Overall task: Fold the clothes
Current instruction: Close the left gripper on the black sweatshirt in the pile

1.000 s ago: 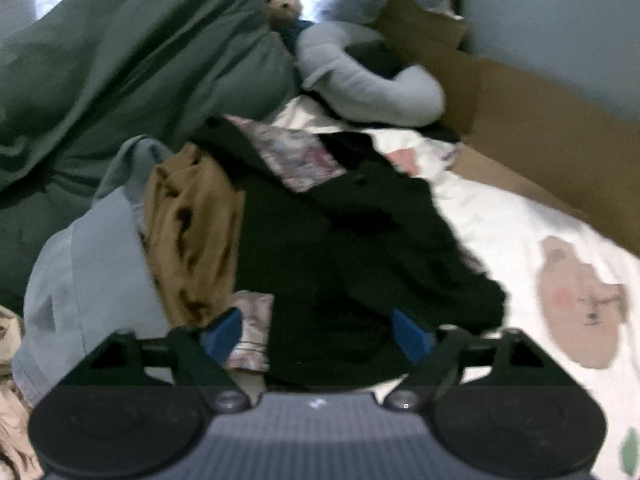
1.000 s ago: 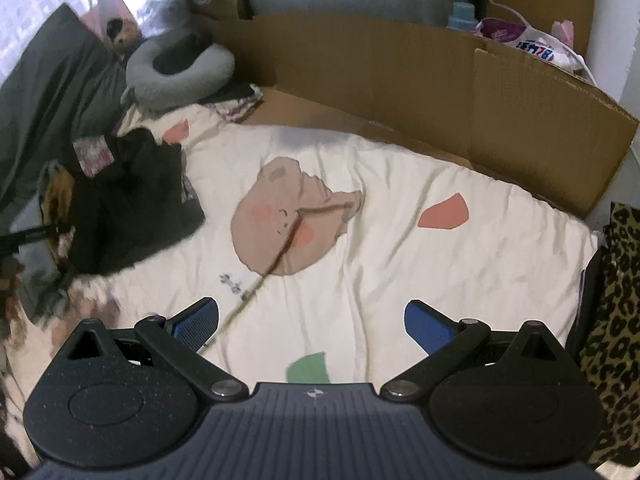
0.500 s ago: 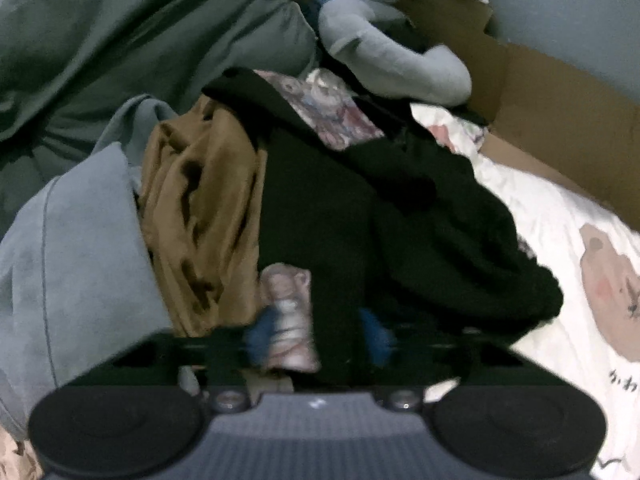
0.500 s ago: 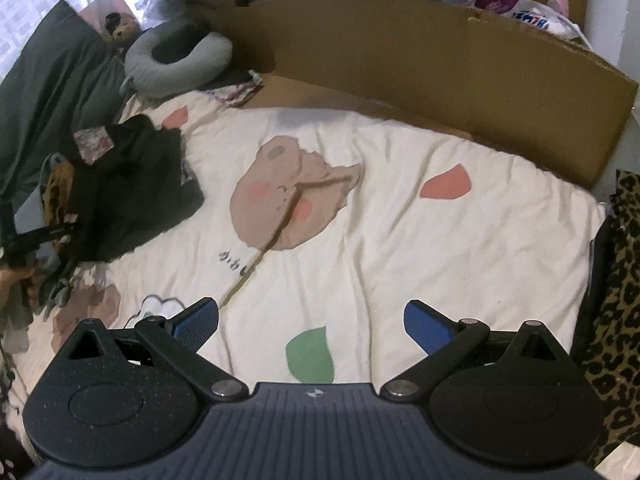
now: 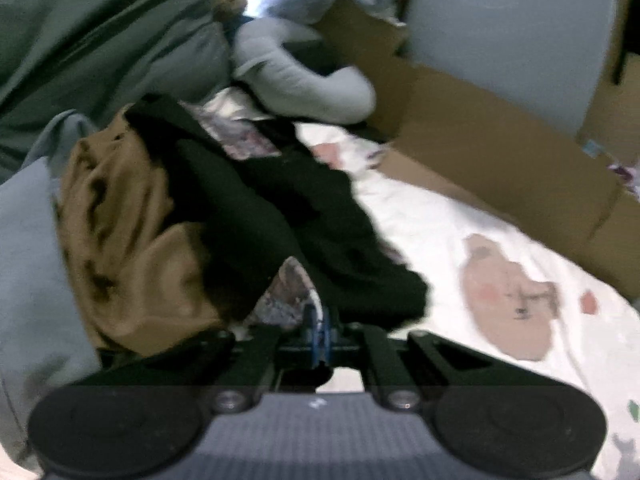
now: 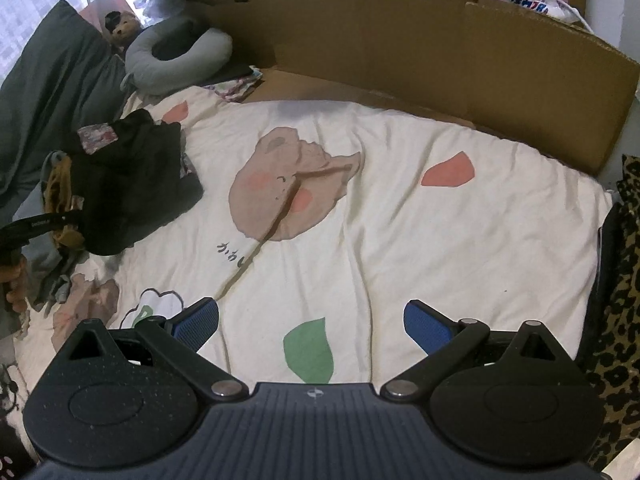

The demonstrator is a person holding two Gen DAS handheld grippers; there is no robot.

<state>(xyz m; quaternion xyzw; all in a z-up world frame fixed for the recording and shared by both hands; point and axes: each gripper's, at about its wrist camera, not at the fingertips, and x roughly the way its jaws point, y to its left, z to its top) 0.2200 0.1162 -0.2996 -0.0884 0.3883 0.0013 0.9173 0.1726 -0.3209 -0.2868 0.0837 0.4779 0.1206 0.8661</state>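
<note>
Laundry day on a cartoon-print bedsheet (image 6: 400, 240): my left gripper (image 5: 317, 332) is clenched, its blue pads pinching the near edge of a floral-print garment (image 5: 286, 292) at the front of the clothes pile (image 5: 248, 216). Through the left wrist camera I can make out that pale patterned cloth running into the pads, a black garment (image 5: 304, 216) draped over it and a tan leopard-print piece (image 5: 120, 216) beside it, all blurred. Only this view shows the grip itself.

My right wrist camera gives what the other cannot: the whole bed, with the pile (image 6: 120, 184) sitting at its left side, the left gripper (image 6: 36, 226) reaching in from the frame's left edge, and a hand (image 6: 14, 284) behind it. My right gripper (image 6: 312, 320) hangs released over bare sheet, well apart from the pile, nothing between its blue pads. Cardboard sheets (image 6: 420, 60) line the far side; a grey neck pillow (image 6: 180, 56) lies near the top left corner.
</note>
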